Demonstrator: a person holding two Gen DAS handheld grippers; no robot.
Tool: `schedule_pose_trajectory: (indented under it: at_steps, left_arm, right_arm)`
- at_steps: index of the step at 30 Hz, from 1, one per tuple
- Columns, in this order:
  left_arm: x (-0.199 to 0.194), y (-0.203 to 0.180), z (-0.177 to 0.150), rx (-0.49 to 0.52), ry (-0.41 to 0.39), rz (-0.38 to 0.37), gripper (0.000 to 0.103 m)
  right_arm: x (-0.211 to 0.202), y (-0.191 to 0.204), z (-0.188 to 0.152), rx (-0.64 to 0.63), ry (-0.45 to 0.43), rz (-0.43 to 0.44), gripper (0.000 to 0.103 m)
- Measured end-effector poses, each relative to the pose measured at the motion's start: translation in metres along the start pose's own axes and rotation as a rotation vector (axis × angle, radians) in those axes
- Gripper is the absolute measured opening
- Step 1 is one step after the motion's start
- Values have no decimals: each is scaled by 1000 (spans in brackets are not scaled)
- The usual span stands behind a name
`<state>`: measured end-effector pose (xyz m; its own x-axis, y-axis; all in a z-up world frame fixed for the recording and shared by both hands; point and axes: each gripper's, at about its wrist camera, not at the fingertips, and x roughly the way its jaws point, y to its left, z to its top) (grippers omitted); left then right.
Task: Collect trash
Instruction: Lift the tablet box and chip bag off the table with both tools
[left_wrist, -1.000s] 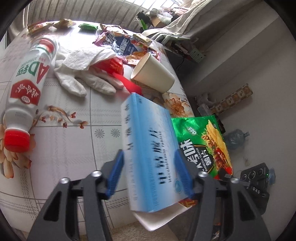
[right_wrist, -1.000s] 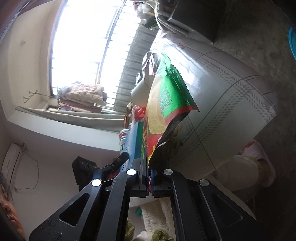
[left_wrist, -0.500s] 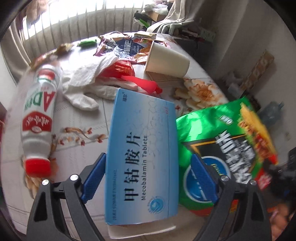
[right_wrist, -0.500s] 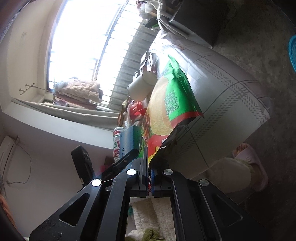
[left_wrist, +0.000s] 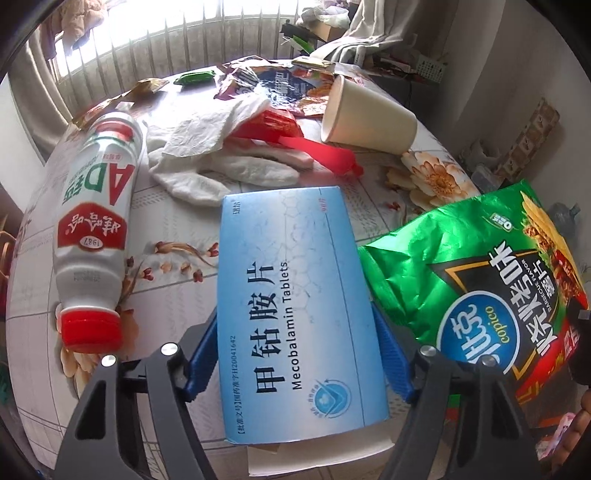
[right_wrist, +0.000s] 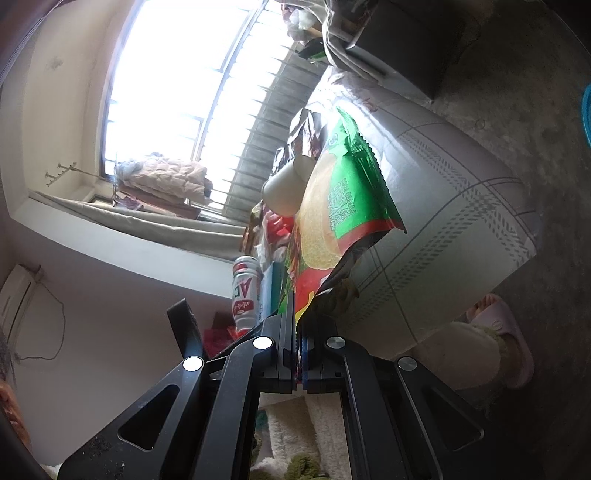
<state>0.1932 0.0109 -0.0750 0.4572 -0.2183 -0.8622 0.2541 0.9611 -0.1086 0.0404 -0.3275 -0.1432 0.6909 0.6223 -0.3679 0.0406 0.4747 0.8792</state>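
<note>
— What's changed over the last second?

— Tipped on edge a second ago, the blue Mecobalamin tablet box (left_wrist: 295, 306) now lies flat-faced toward the left wrist camera, label fully readable. The left gripper (left_wrist: 297, 354) has its blue pads against the box's two long sides, spread to the box's width. The green chip bag (left_wrist: 476, 291) has come up beside it, filling the right of that view.

— And the right side?

— The right gripper (right_wrist: 298, 343) is pinched nearly closed on the bag's (right_wrist: 340, 206) lower edge, much as it was before; the bag stands up from the jaws, over the desk (right_wrist: 443, 206) edge.

— Where's the rest of the trash?

— On the desk (left_wrist: 177, 295): an AD milk bottle (left_wrist: 92, 229) lying on its side left of the box, a white glove (left_wrist: 221, 155), a red wrapper (left_wrist: 303, 144), a tipped paper cup (left_wrist: 365, 118) and foil snack wrappers (left_wrist: 273, 85) behind.

— Anything unclear?

— The box's near end hides a white flap or sheet (left_wrist: 317, 454) beneath it; I can't tell which. The bag's bottom corner is cut off at the left view's right edge, and the box is only a thin blue sliver (right_wrist: 275, 284) in the right view.
</note>
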Motion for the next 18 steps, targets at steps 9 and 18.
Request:
schedule_pose_trajectory:
  at_steps: [9,18]
  left_arm:
    - [-42,-3,5,-30,-86,-75,72]
    - [-74,-58,32,47,-144,-237,72]
  right_arm:
    - [-16,4,4,-18,-37,34,0]
    - [-61,7,12,-61,-177,44,0]
